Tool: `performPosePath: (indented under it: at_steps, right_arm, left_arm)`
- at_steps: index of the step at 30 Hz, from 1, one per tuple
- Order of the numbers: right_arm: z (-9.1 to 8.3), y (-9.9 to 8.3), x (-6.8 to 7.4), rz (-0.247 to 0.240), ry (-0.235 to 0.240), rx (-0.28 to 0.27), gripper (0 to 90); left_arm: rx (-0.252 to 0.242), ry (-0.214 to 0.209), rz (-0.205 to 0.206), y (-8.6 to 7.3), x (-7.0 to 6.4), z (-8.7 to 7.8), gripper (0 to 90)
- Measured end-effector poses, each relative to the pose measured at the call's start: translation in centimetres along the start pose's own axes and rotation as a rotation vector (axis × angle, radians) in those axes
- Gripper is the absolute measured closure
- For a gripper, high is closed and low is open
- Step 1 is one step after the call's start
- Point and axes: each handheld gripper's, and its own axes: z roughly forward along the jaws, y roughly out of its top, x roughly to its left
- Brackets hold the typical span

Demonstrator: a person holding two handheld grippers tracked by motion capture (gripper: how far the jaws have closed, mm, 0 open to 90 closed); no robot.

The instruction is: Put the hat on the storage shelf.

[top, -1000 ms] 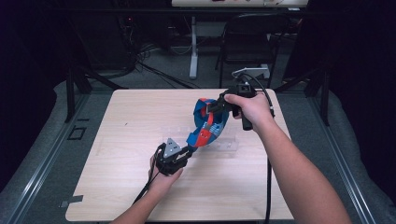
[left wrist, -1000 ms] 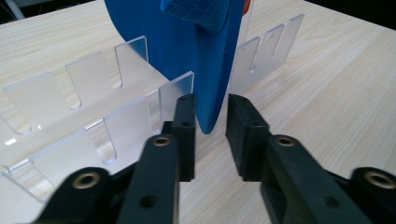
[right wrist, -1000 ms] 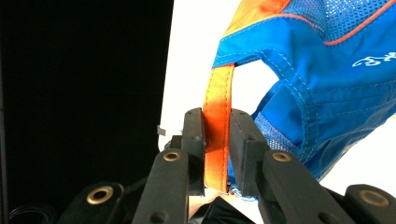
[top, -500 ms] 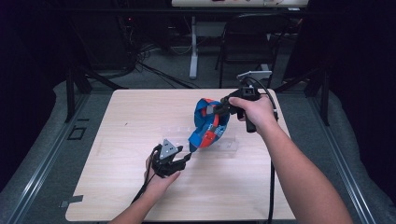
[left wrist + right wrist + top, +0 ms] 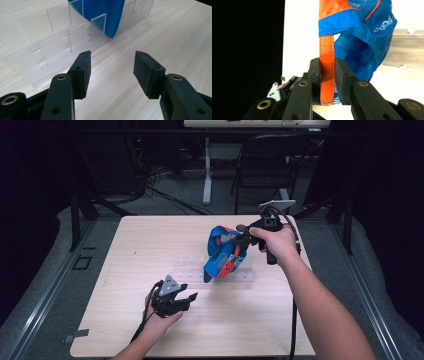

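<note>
Fingers of the left gripper (image 5: 189,298) have backed off, spread wide, while the right gripper (image 5: 327,75) still pinches the cap's orange strap (image 5: 327,62).

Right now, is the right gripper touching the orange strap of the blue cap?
Touching. In the right gripper view, the right gripper has its fingers pressed on both sides of the orange strap of the blue cap, no gap.

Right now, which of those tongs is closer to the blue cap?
Right. The right tongs grip the blue cap by its orange strap; the left tongs hang open, short of it.
</note>
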Motion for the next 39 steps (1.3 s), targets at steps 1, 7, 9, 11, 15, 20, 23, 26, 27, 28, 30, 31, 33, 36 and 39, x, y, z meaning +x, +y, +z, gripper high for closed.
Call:
performPosePath:
  at_steps: [1,7,9,11,15,20,23,26,27,28,30,31,33,36,39]
  right_arm:
    - [0.0,0.1,-0.2,0.001,-0.001,-0.002,76.2]
    - [0.3,0.1,-1.0,0.016,-0.024,0.013,74.3]
    - [0.3,0.0,-1.1,0.019,-0.038,0.005,74.0]
    - [0.2,-0.1,-1.3,0.020,-0.046,-0.003,73.2]
    - [0.3,-0.2,-1.9,0.016,-0.088,-0.004,71.8]
    - [0.2,-0.5,-2.6,-0.009,-0.108,-0.001,69.4]
    - [0.5,-1.0,-2.8,-0.025,-0.131,-0.016,67.8]
    - [0.8,-1.4,-3.2,-0.039,-0.146,-0.006,66.9]
    - [0.8,-1.6,-3.3,-0.050,-0.154,0.002,66.7]
    - [0.8,-1.7,-3.5,-0.055,-0.156,0.010,66.5]
    - [0.9,-2.1,-3.8,-0.044,-0.155,-0.004,66.1]
    - [0.9,-2.3,-4.0,-0.043,-0.156,0.002,66.0]
    - [0.9,-2.6,-4.5,-0.046,-0.165,0.007,65.7]
    - [0.9,-3.0,-5.0,-0.040,-0.166,0.003,65.0]
    - [0.8,-3.4,-5.6,-0.047,-0.172,-0.004,64.7]
  left_arm:
    - [0.003,0.003,-0.005,-0.2,0.1,-0.3,48.6]
    - [-0.009,0.023,-0.038,-1.0,1.5,-2.2,48.1]
    - [-0.016,0.027,-0.056,-1.5,1.9,-2.5,48.1]
    - [-0.020,0.028,-0.081,-2.1,2.3,-2.8,48.1]
    - [-0.014,0.040,-0.106,-2.6,2.9,-2.8,48.1]
    - [-0.012,0.046,-0.116,-2.9,3.4,-2.6,48.1]
    - [-0.001,0.052,-0.122,-3.1,3.6,-2.5,48.1]
    - [0.008,0.060,-0.125,-3.3,3.8,-2.4,48.1]
    - [0.012,0.062,-0.126,-3.3,3.9,-2.3,48.1]
    - [0.009,0.062,-0.132,-3.3,3.9,-2.2,48.1]
    - [0.010,0.064,-0.129,-3.4,4.0,-2.2,48.1]
    - [0.009,0.067,-0.134,-3.4,4.1,-2.1,48.1]
    - [0.014,0.068,-0.131,-3.4,4.2,-2.2,48.1]
    - [0.012,0.069,-0.136,-3.5,4.3,-2.2,48.1]
    - [0.010,0.072,-0.135,-3.5,4.5,-2.3,48.1]
